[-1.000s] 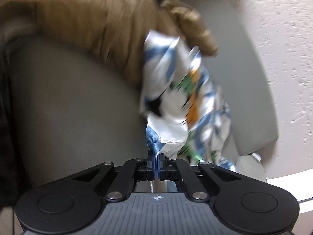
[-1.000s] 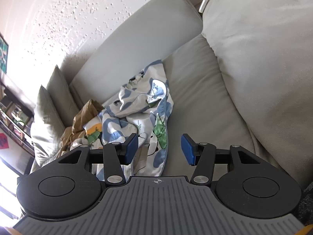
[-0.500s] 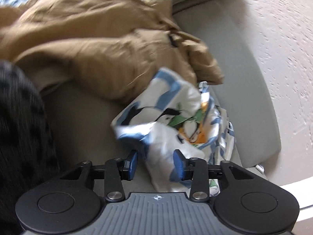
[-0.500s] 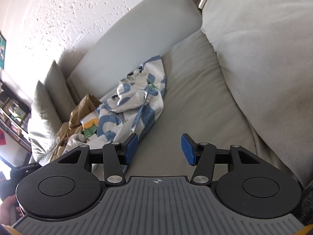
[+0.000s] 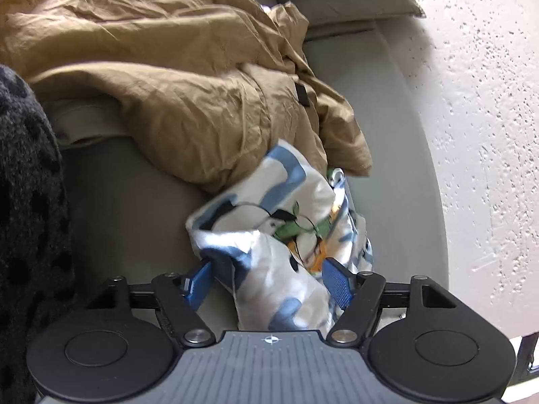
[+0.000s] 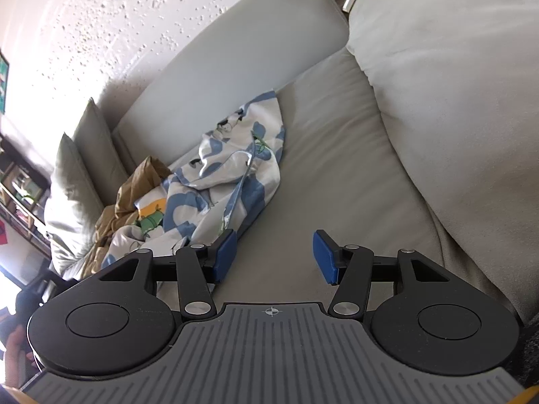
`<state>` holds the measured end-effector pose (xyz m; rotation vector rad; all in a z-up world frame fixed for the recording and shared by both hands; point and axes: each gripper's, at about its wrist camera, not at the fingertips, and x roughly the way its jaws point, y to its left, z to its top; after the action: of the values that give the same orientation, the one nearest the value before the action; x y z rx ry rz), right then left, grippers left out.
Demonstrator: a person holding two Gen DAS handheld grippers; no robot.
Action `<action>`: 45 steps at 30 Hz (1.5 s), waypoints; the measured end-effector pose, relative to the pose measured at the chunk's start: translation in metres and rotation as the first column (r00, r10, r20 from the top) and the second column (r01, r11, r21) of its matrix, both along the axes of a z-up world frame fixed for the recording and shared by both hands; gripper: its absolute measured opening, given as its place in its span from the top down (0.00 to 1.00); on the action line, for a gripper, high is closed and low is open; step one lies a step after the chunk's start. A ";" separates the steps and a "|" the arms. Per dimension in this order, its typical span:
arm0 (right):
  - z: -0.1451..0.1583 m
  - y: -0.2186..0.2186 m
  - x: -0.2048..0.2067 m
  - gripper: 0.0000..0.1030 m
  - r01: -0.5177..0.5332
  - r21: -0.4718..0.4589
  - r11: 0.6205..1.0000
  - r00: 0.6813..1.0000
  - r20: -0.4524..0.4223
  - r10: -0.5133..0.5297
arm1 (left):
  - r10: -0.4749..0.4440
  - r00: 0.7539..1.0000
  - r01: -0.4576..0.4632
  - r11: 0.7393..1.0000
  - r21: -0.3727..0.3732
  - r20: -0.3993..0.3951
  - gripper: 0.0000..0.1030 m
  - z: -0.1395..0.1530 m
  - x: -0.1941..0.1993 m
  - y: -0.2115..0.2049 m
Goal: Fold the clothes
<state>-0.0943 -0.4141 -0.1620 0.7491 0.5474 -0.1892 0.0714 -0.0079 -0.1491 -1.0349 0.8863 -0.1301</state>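
A crumpled white garment with blue patches and cartoon prints (image 5: 279, 232) lies on the grey sofa seat (image 5: 128, 208). My left gripper (image 5: 269, 281) hovers just over its near end, and its jaws are opening: the cloth sits between the blue pads, loose, not pinched. In the right wrist view the same garment (image 6: 232, 181) sprawls toward the sofa back. My right gripper (image 6: 274, 257) stands open above bare seat (image 6: 337, 175), its left pad beside the garment's edge, nothing between its fingers.
A rumpled tan garment (image 5: 161, 67) is heaped behind the printed one and shows again as a tan heap (image 6: 134, 185). Grey cushions (image 6: 438, 67) line the sofa's right side, a pillow (image 6: 74, 181) its far end. A dark fuzzy cloth (image 5: 23, 202) fills the left edge. A textured wall (image 5: 488, 134) rises behind.
My left gripper went from shut on a corner of the printed garment to open, and the garment dropped from hanging onto the seat. The right gripper kept still.
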 end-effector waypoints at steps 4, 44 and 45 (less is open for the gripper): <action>0.000 0.000 0.000 0.45 -0.002 0.000 1.000 1.000 -0.001 0.002 | -0.013 1.000 0.013 1.000 0.027 -0.012 0.35 0.004 -0.003 -0.003; 0.040 0.070 0.036 0.97 -0.250 -0.250 0.935 0.966 0.003 0.259 | -0.116 0.993 0.116 0.993 -0.003 -0.014 0.40 -0.016 -0.020 -0.041; 0.040 0.070 0.036 0.97 -0.246 -0.247 0.937 0.967 0.008 0.255 | -0.111 0.994 0.111 0.994 -0.003 -0.011 0.45 -0.017 -0.016 -0.042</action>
<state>-0.0584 -0.3446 -0.1220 0.4373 0.5650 -0.0031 0.0553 -0.0501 -0.1663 -0.9897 0.9544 -0.2197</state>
